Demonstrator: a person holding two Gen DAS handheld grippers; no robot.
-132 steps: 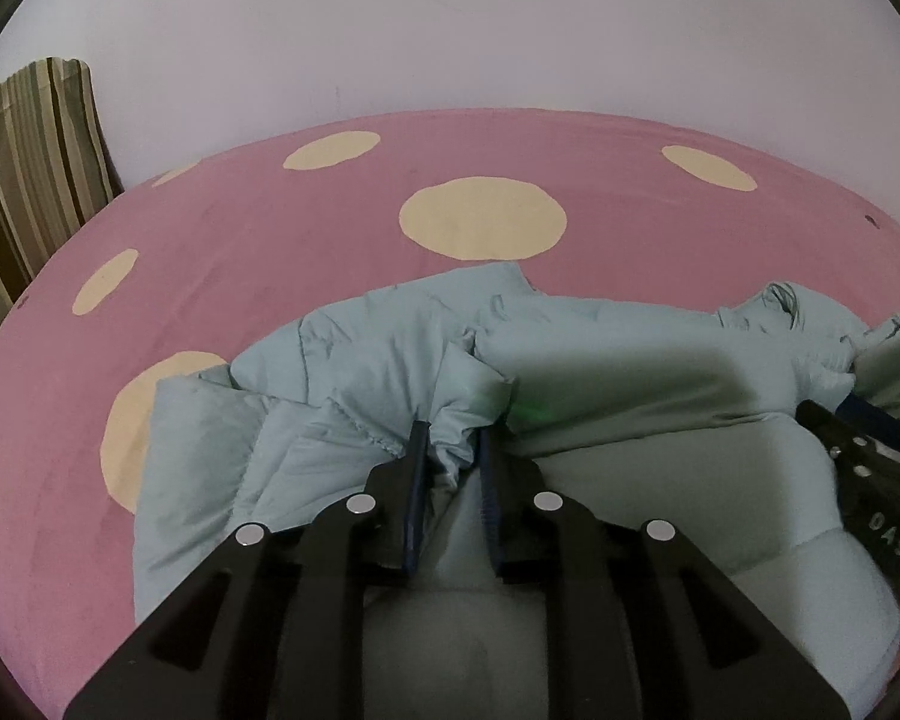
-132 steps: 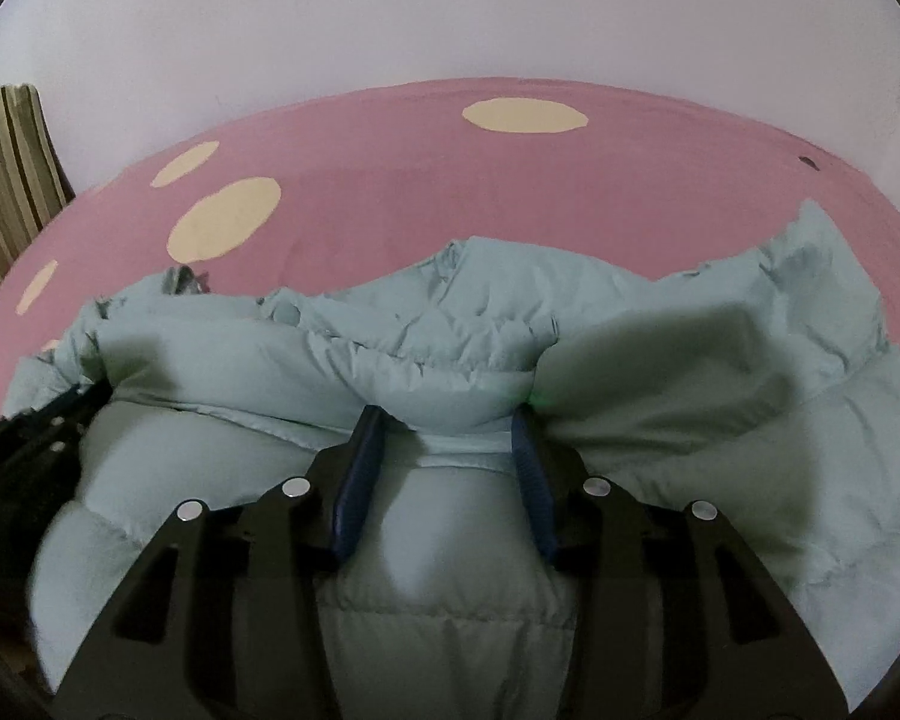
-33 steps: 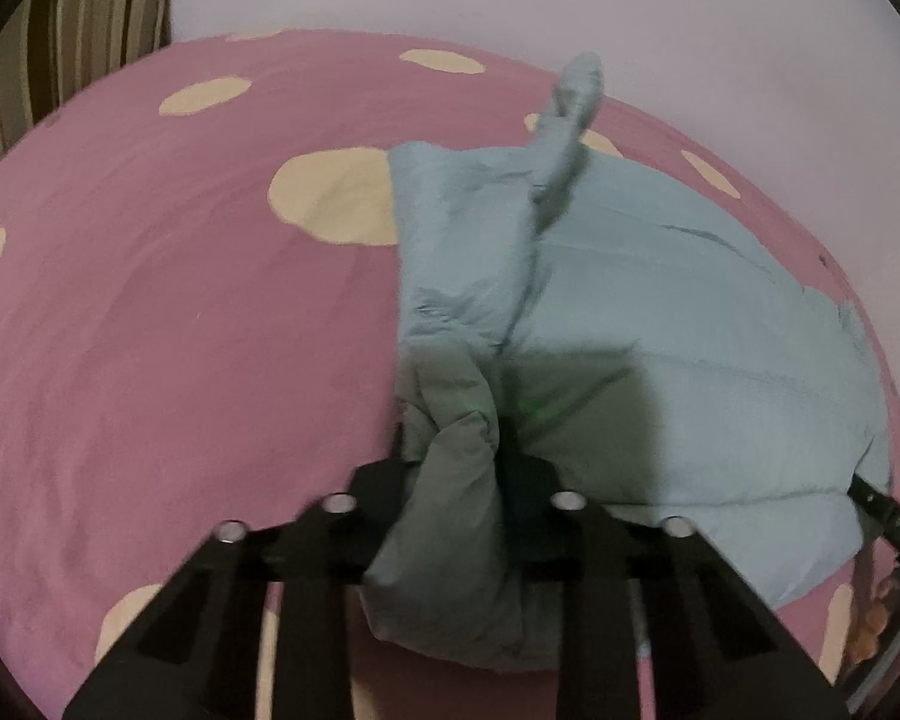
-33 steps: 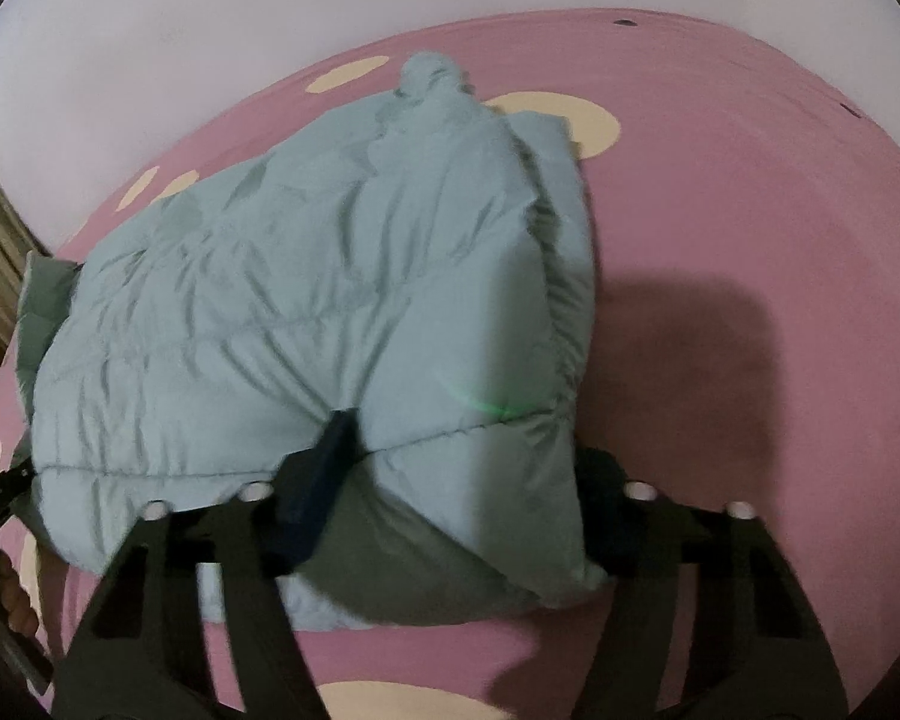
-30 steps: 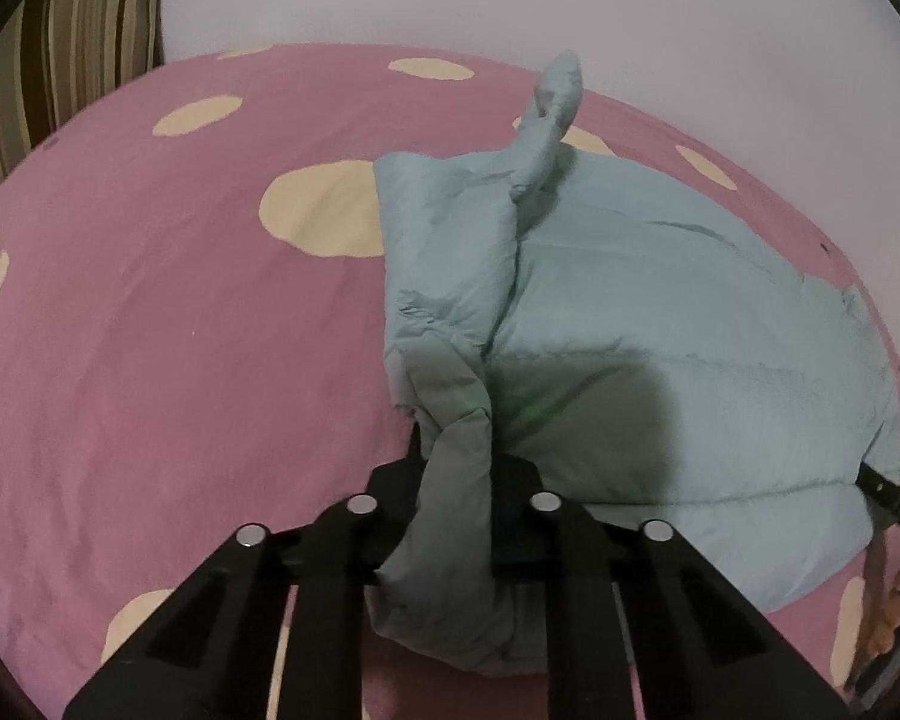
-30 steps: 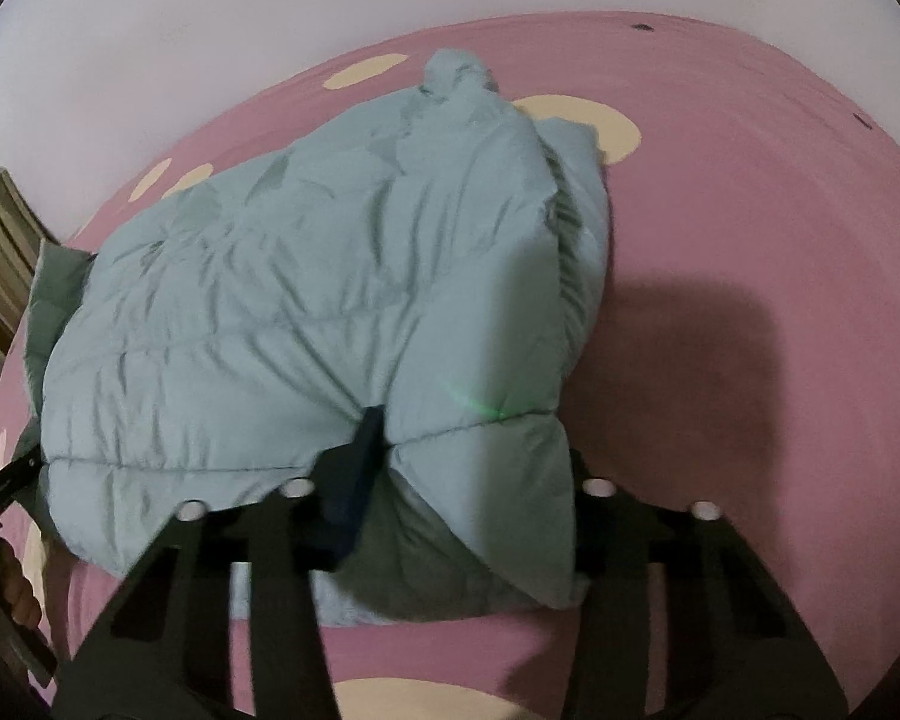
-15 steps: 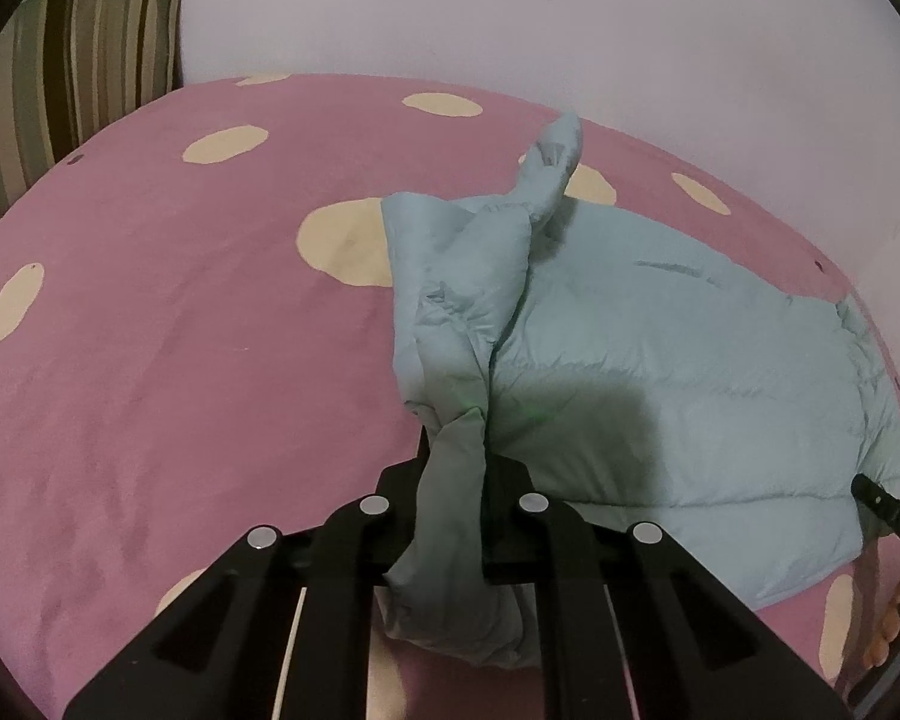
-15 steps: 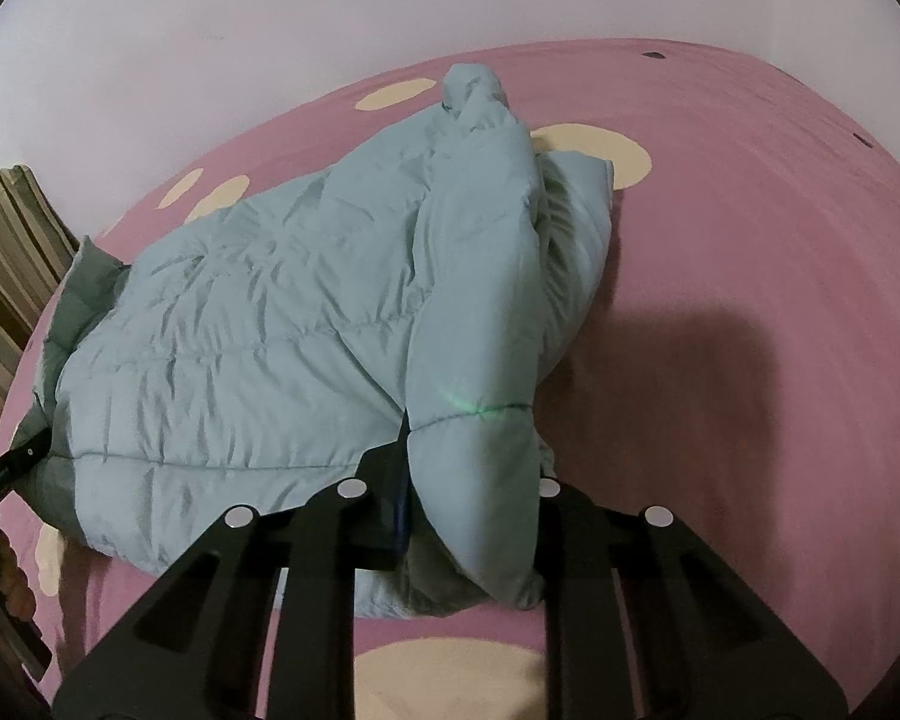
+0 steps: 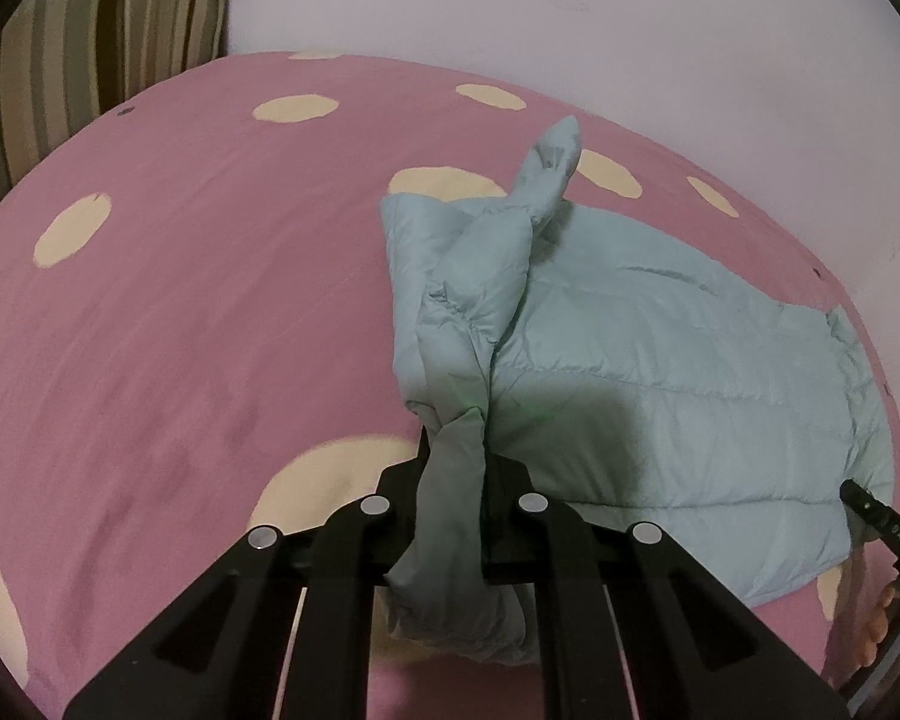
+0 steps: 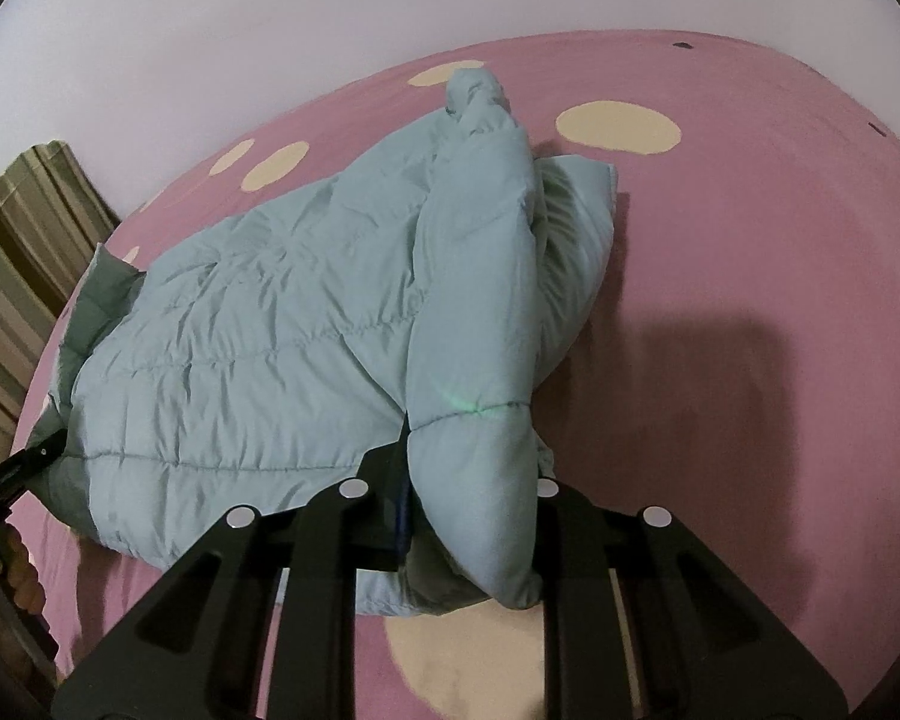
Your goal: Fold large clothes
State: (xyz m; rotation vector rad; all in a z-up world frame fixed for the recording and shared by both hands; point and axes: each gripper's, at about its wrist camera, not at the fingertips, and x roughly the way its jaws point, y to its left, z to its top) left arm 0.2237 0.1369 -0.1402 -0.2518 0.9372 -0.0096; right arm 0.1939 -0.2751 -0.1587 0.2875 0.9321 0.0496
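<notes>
While each claw pinches a bunched corner of the pale green quilted puffer jacket [image 9: 660,372], the step in hand looks like hauling the near edge toward the person to straighten the garment before another fold. Nearest, the left gripper [image 9: 453,468] has its jaws pressed together on a thin twist of fabric that hangs down between the black fingers. The right gripper [image 10: 471,480] clamps a thicker padded lobe, with the jaws narrow but kept apart by the padding. Just beyond both claws, the jacket's body lies flat on the pink bedspread with cream dots [image 9: 180,300], spreading to the right of the left claw and to the left of the right claw. Farther ahead, one edge is rolled into a ridge, and a loose end pokes up at the far side. Beyond that is a plain pale wall [image 10: 330,12], and striped fabric [image 9: 90,30] stands far off to the left. The next move probably calls for both hands to keep level and pull evenly, then lay the held edge down without letting the bulky padding spring open.
</notes>
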